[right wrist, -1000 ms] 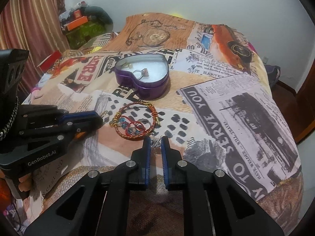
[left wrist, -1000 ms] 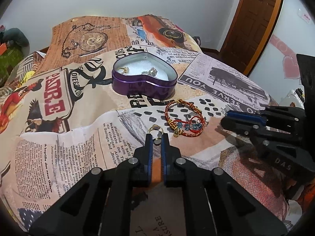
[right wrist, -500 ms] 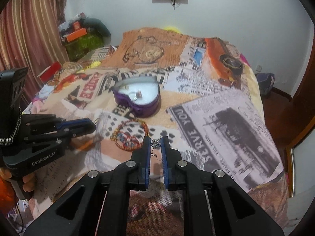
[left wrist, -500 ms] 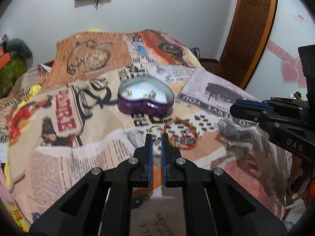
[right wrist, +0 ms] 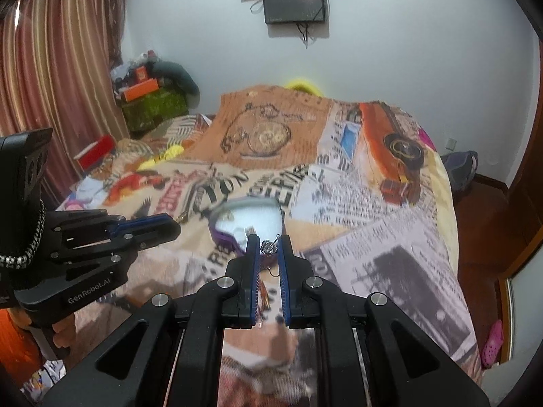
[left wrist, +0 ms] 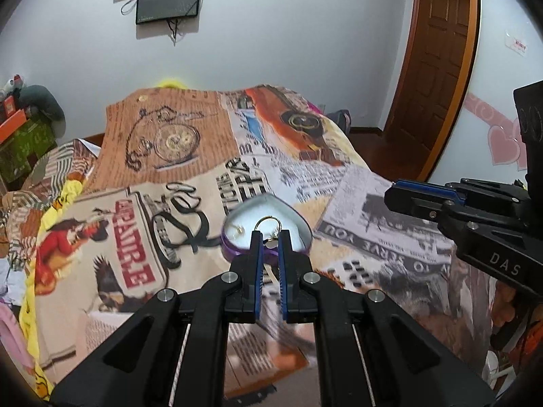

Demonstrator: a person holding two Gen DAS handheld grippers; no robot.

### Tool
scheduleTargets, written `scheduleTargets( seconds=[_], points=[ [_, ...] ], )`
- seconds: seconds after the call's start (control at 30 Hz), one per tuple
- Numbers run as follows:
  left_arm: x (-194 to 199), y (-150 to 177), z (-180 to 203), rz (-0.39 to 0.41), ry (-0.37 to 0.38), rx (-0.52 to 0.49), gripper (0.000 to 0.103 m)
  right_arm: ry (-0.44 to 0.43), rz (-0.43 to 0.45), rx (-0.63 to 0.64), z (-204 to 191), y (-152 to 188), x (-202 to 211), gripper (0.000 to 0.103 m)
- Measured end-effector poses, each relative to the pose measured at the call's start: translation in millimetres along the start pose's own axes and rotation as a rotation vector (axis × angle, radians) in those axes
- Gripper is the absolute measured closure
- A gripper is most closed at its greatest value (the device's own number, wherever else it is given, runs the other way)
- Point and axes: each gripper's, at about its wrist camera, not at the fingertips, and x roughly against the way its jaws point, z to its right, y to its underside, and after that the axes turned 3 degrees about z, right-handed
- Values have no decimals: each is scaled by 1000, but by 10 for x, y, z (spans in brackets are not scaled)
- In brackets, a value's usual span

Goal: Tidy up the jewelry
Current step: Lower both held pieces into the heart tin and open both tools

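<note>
Left wrist view: the left gripper [left wrist: 269,237] is nearly closed, pinching a gold ring [left wrist: 268,225] at its tips. The ring stands upright, its hoop rising above the fingers. Straight ahead and lower lies the purple heart-shaped box [left wrist: 266,227] on the bed [left wrist: 356,210], lid off, with a small piece already on its white lining. The right gripper [left wrist: 393,195] reaches in from the right, level with the box and beside it.

Right wrist view: the right gripper [right wrist: 269,246] is likewise almost closed on a small silver earring [right wrist: 269,247], its hook dangling below. The box [right wrist: 246,222] sits just ahead, slightly left. Both grippers are held above the bed, tilted down toward the box; the left one [right wrist: 169,225] looks about as near.
</note>
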Motion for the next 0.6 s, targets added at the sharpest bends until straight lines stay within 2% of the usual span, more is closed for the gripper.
scheduleTargets(
  seconds=[0.33,0.6],
  points=[
    [-147,-194,-170,31,-19,13,96,-22,31,-1,-17,-208,-216,94],
    [-472,-177,-333,-29,-7,34,96,-36,-1,-2,-13,-263,-499,94]
  ],
)
